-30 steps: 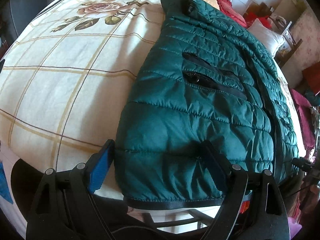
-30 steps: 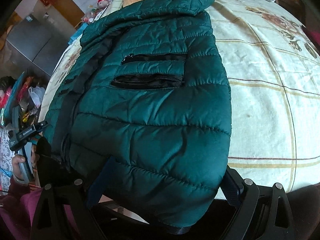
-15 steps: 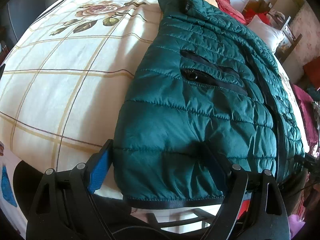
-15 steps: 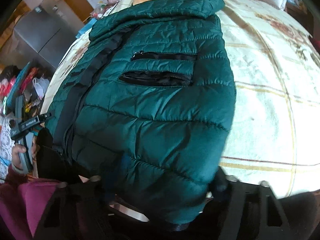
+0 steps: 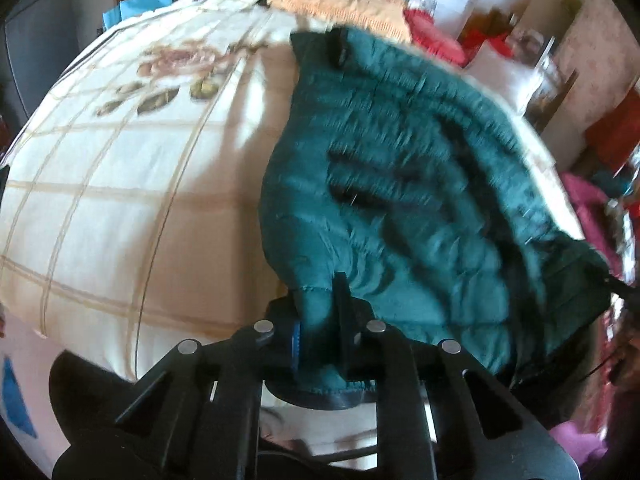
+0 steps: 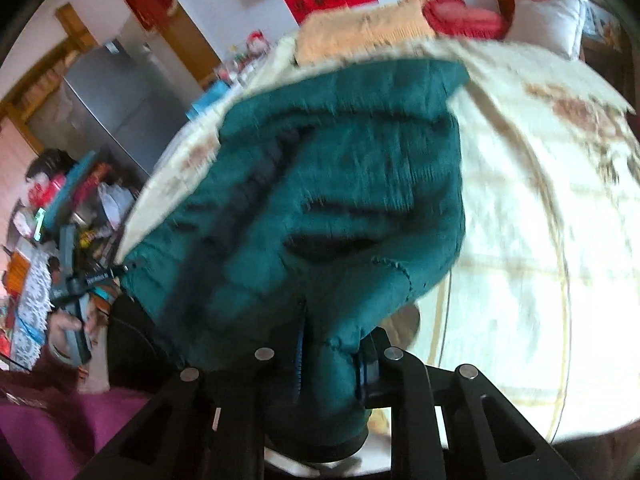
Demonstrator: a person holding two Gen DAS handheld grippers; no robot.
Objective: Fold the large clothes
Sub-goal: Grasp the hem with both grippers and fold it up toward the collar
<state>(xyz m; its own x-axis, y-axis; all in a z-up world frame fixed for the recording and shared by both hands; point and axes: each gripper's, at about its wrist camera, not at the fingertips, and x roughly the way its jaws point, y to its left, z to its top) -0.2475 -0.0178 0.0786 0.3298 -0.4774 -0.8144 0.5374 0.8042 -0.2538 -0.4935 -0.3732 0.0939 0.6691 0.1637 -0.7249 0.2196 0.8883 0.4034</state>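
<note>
A dark green quilted jacket (image 5: 408,200) lies on a cream bed sheet (image 5: 132,184) with brown check lines and a rose print. My left gripper (image 5: 320,332) is shut on the jacket's near hem corner and lifts it off the bed. In the right wrist view the same jacket (image 6: 340,200) fills the middle. My right gripper (image 6: 332,364) is shut on the other hem corner. The near part of the jacket is bunched and raised. Both views are blurred by motion. The collar end lies far from me.
An orange blanket (image 5: 340,0), red cushions (image 6: 464,20) and a white pillow (image 6: 548,24) sit at the bed's head. A person's hand with the other gripper (image 6: 72,308) and a cluttered shelf (image 6: 60,208) are at the left of the right wrist view.
Both grippers were open with the jacket hem between their fingers. Now both have shut on the hem and lifted it, moving forward toward the collar.
</note>
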